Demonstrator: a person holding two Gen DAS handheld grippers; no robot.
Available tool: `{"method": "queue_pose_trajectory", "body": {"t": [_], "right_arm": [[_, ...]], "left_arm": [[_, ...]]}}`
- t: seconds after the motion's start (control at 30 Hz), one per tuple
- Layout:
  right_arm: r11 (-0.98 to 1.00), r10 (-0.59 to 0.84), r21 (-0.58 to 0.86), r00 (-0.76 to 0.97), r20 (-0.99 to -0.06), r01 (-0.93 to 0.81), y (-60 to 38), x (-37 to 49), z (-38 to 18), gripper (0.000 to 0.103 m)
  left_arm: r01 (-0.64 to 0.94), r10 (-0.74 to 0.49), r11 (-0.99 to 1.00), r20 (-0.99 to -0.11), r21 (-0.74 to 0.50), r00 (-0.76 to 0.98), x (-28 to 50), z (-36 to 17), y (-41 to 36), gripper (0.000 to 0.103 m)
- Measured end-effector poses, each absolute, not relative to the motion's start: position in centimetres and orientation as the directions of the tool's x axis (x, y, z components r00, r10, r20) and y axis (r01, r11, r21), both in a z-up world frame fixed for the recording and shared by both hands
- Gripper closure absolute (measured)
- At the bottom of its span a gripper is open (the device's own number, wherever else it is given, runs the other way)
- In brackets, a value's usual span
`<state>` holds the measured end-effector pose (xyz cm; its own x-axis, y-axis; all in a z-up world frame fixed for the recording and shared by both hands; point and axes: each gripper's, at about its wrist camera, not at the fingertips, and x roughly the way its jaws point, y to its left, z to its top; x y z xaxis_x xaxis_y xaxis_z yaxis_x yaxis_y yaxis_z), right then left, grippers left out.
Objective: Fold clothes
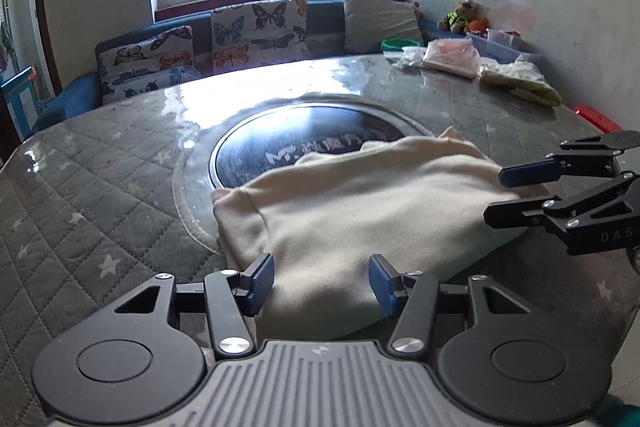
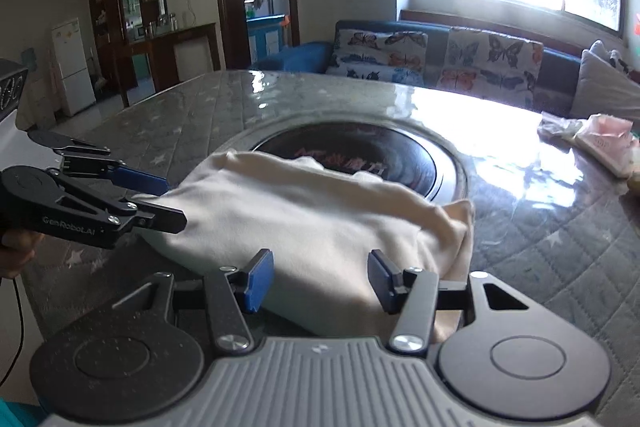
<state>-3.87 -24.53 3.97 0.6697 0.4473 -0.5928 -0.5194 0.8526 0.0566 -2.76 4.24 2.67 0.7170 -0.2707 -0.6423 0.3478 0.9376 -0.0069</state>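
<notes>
A cream garment [image 1: 360, 215] lies folded in a thick bundle on the round table, partly over the dark centre disc [image 1: 296, 143]. My left gripper [image 1: 322, 281] is open, its blue pads on either side of the garment's near edge, holding nothing. My right gripper [image 1: 498, 197] shows at the right in the left wrist view, open at the garment's right edge. In the right wrist view the garment [image 2: 320, 223] lies just ahead of the open right gripper [image 2: 320, 281], and the left gripper [image 2: 170, 201] is open at the garment's left edge.
The table has a grey quilted cover with stars [image 1: 100, 207] under glass. Plastic bags and a folded yellowish cloth [image 1: 520, 83] lie at the far right of the table. A blue sofa with butterfly cushions [image 1: 256, 31] stands behind, below the window.
</notes>
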Motion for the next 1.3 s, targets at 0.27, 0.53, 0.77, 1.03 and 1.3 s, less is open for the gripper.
{"method": "queue_pose_trajectory", "body": {"t": [0.27,0.53,0.77,1.03,1.3], "right_arm": [[0.845,0.440,0.028,0.664,-0.605,-0.535,-24.3,-3.5,3.0,0.049],[0.816,0.475,0.022,0.647,-0.596,-0.578,-22.5,-2.6,2.7,0.043],[0.810,0.479,0.020,0.643,-0.598,-0.586,-22.3,-2.7,1.2,0.026],[0.782,0.496,-0.012,0.633,-0.595,-0.624,-21.8,-3.1,0.5,0.006],[0.762,0.483,-0.055,0.623,-0.615,-0.645,-21.0,-3.3,0.2,0.000]], "left_arm": [[0.328,-0.251,0.945,-0.663,-0.009,0.705,-2.7,1.8,4.6,0.047],[0.288,-0.233,0.957,-0.670,-0.029,0.705,-2.5,1.5,5.1,0.047],[0.276,-0.237,0.960,-0.674,-0.050,0.700,-2.6,1.3,5.3,0.046],[0.240,-0.240,0.966,-0.698,-0.100,0.675,-2.1,1.1,5.8,0.041],[0.204,-0.223,0.972,-0.718,-0.115,0.659,-1.8,1.1,5.9,0.030]]}}
